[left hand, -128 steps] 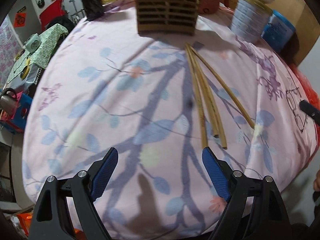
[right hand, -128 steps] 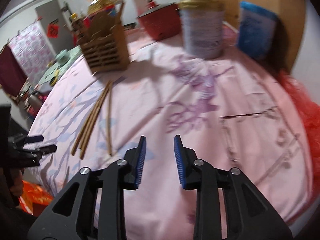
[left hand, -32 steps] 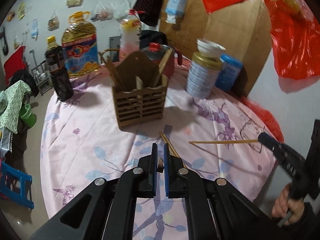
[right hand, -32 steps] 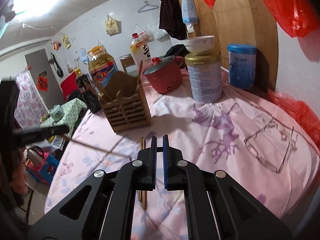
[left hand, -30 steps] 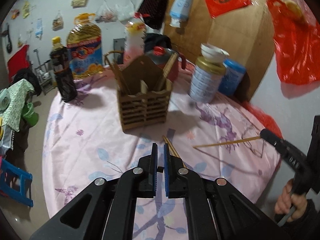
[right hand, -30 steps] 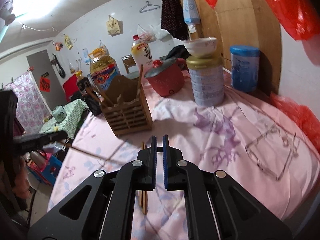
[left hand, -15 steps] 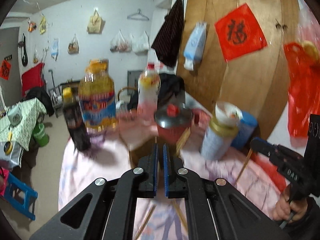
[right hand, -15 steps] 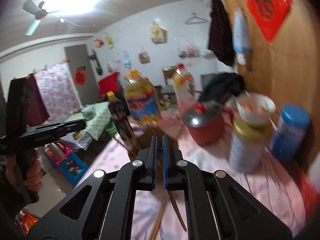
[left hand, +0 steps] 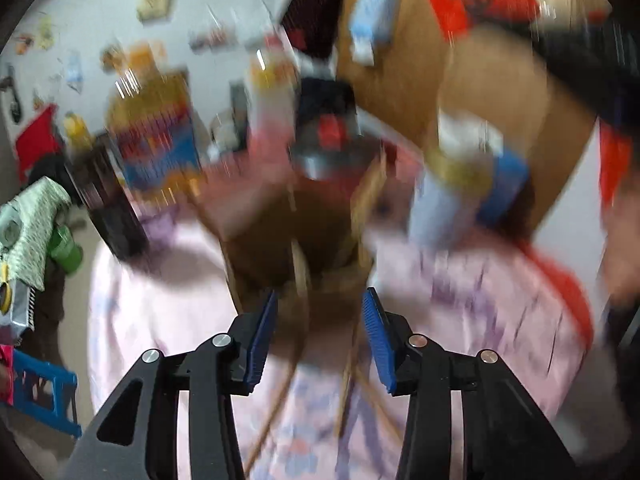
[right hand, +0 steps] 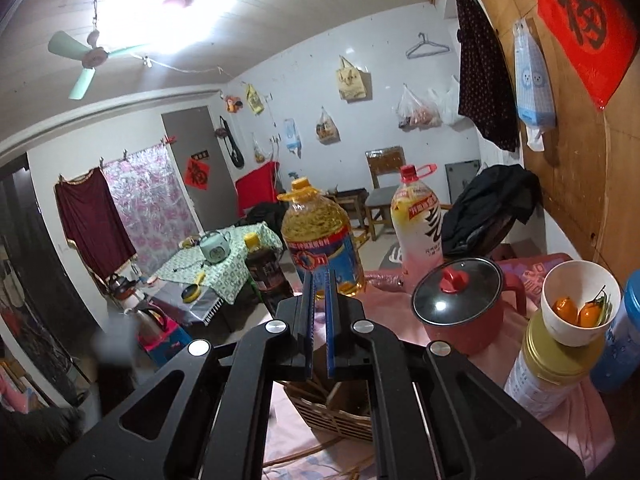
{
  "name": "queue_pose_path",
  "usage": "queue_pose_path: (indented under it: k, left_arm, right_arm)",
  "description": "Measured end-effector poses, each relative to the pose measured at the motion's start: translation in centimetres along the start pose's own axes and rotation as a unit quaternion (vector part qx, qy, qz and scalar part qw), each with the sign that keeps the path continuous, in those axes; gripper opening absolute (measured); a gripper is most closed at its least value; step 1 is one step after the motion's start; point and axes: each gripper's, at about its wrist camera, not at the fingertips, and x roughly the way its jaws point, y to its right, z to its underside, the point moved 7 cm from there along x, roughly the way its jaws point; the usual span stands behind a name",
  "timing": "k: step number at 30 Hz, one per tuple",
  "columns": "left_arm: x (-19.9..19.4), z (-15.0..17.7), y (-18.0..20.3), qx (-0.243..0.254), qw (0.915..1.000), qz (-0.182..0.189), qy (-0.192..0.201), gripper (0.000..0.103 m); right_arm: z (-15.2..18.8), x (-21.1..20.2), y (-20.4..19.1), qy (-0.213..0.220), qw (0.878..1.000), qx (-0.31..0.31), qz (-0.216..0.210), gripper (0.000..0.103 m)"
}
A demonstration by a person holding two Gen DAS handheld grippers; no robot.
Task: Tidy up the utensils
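The left wrist view is heavily motion-blurred. My left gripper [left hand: 318, 336] is open, just above the wooden utensil holder [left hand: 296, 240]; a chopstick [left hand: 302, 280] stands in the holder between the jaws. More chopsticks [left hand: 348, 392] lie on the pink floral cloth [left hand: 160, 304] below. My right gripper [right hand: 318, 320] has its jaws nearly together with a narrow gap, raised above the holder [right hand: 340, 412]. Whether it grips a chopstick does not show.
A red pot with a glass lid [right hand: 460, 304], a tin can topped by a white bowl [right hand: 560, 344], a blue canister [right hand: 624, 336], an oil jug [right hand: 320, 248], a drink bottle [right hand: 418, 224] and a dark bottle [right hand: 266, 268] stand behind the holder.
My left gripper has opened and tipped down over the holder. My right gripper stays nearly closed and has moved closer above the holder.
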Motion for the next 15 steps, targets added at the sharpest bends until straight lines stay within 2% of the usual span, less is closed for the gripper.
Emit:
queue_pose_path:
  k: [3,6,9,11,15]
  left_arm:
    - [4.0,4.6,-1.3,-0.002,0.9986,-0.006,-0.052,0.044]
    - [7.1,7.7,-4.1,-0.054,0.9949,-0.003,-0.085,0.044]
    - [9.3,8.4,-5.7,-0.067,0.9934,-0.009,-0.093,0.043]
    - [10.4,8.6,-5.9,-0.072,0.9927,-0.006,-0.097,0.043]
    - [12.9,9.2,-5.2,-0.049,0.9927,-0.005,-0.11,0.043]
  right_arm:
    - [2.3,0.5,0.0,-0.04,0.999,-0.013,-0.02,0.013]
    - [8.4,1.3,0.7,-0.113,0.993,-0.032,-0.025,0.039]
    - [14.6,2.1,2.3,-0.187,0.982,-0.035,0.011,0.04]
    - [18.2,1.6,3.1,-0.216,0.976,-0.019,0.032,0.04]
    - [21.4,0.5,4.0,-0.241,0.969,0.022,0.043,0.04]
